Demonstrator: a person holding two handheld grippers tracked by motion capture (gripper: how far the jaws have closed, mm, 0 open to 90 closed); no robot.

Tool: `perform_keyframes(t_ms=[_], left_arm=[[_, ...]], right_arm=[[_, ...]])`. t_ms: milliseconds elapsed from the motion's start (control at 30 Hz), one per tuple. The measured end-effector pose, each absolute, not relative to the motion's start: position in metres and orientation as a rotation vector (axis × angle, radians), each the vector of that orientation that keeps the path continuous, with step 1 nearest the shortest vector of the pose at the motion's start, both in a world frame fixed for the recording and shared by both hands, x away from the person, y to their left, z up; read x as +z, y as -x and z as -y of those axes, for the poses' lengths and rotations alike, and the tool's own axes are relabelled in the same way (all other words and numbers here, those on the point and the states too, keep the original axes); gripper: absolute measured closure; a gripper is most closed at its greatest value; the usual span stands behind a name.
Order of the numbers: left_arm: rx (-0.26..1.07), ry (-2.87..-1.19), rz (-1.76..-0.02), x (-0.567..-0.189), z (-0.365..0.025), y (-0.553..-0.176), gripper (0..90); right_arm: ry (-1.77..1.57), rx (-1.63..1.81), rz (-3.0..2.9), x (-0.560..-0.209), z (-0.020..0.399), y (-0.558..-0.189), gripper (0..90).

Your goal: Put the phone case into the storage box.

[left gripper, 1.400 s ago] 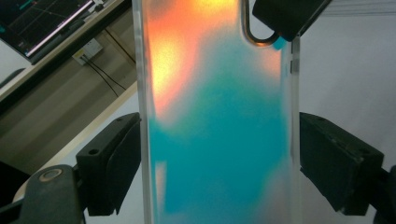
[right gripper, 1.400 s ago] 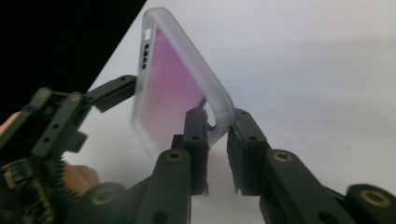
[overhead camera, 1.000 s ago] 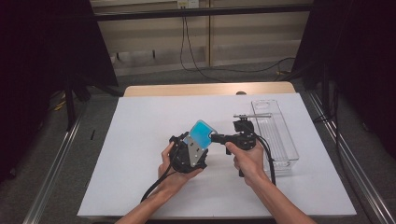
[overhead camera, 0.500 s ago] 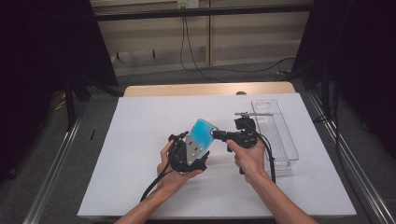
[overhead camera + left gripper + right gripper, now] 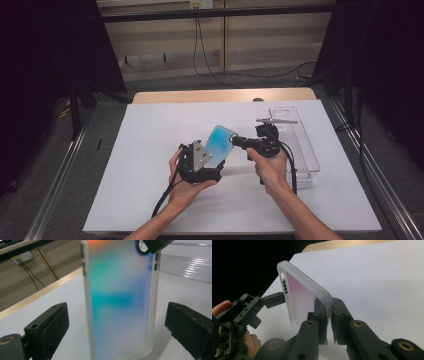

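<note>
A translucent phone case with a blue-green sheen hangs tilted above the white table. My right gripper is shut on its upper corner; in the right gripper view both pads pinch the frosted rim at my right gripper. My left gripper sits below the case with its jaws wide apart; they have just been opening. In the left gripper view the case stands between the two fingers of my left gripper without touching either.
A long clear plastic tray lies on the table just right of the right hand. The wooden table edge runs along the back. Metal rails flank the table on both sides.
The left gripper's jaws have spread off the sides of the case, which now hangs from the right gripper alone. Both hands have stayed in place.
</note>
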State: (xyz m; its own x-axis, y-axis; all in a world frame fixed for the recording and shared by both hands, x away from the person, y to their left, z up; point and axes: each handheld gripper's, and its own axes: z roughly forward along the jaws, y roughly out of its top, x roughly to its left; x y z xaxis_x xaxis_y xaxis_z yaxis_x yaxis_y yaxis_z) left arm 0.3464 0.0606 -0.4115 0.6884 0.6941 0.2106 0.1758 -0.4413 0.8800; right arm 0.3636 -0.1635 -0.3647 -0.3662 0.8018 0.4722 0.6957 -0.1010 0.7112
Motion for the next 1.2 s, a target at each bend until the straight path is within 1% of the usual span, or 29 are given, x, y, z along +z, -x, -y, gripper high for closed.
perform_keyframes(t_ms=[100,267,367,533,600,700,933,1200], left_arm=[[0.702,-1.962,-0.680,-0.410,-0.064,-0.347,5.4],[0.658,-1.955,-0.715,-0.407,-0.070,-0.348,4.0],[0.664,-1.908,-0.751,-0.406,-0.075,-0.348,3.4],[0.610,-1.906,-0.752,-0.407,-0.080,-0.349,2.1],[0.620,-1.896,-0.752,-0.408,-0.082,-0.349,2.0],[0.674,-1.899,-0.750,-0.408,-0.084,-0.348,2.0],[0.645,-1.875,-0.798,-0.410,-0.094,-0.351,2.2],[0.646,-1.868,-0.824,-0.414,-0.107,-0.351,2.8]], right_arm=[[-1.695,1.473,-2.020,-0.364,0.167,-0.364,84.0],[-1.679,1.464,-2.003,-0.362,0.173,-0.363,84.2],[-1.666,1.467,-1.997,-0.362,0.176,-0.362,84.2],[-1.664,1.465,-1.986,-0.366,0.181,-0.360,84.4],[-1.663,1.474,-1.978,-0.368,0.184,-0.360,84.4],[-1.668,1.471,-1.973,-0.370,0.188,-0.359,84.5],[-1.654,1.458,-1.947,-0.369,0.198,-0.357,84.5],[-1.637,1.426,-1.929,-0.369,0.204,-0.357,84.6]])
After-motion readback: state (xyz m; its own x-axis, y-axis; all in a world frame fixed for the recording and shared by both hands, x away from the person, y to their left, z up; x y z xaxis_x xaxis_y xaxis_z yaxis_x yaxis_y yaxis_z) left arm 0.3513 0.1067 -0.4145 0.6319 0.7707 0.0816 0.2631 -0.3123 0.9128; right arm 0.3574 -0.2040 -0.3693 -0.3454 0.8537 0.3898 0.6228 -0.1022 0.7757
